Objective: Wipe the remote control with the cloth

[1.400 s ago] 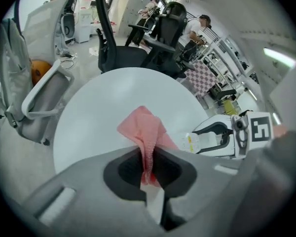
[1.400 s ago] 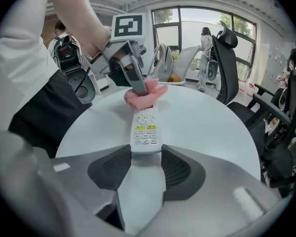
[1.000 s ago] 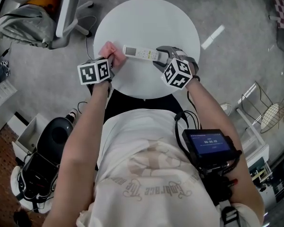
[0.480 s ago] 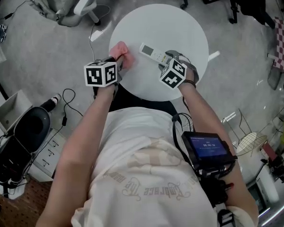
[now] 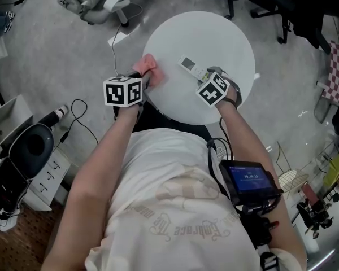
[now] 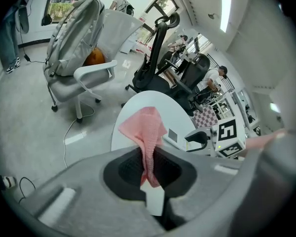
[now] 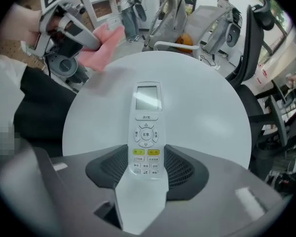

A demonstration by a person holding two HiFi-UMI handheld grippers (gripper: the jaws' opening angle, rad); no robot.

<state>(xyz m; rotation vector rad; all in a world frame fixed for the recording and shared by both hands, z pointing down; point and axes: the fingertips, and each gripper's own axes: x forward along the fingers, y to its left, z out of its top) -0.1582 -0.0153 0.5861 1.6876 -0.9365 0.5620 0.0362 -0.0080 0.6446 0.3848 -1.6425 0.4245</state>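
Note:
A white remote control (image 5: 191, 67) lies on the round white table (image 5: 220, 35), screen end away from me. My right gripper (image 5: 206, 75) points down at its near end. In the right gripper view the remote control (image 7: 146, 132) sits between the jaws of the right gripper (image 7: 146, 169), which have just been closing; the pads press its sides. My left gripper (image 5: 148, 79) is shut on a pink cloth (image 5: 147, 66) at the table's left rim, left of the remote. The cloth (image 6: 145, 132) sticks up out of the left gripper (image 6: 149, 174).
A light office chair with a grey backpack (image 6: 84, 43) stands beyond the table on the left. Black office chairs (image 5: 271, 4) stand to the far right. A cable (image 5: 82, 120) and a dark bin (image 5: 34, 145) lie on the floor at my left.
The left gripper has shifted sideways along the table's left rim with the cloth and rolled. The right gripper has tipped steeper over the remote's near end. The head view has swung.

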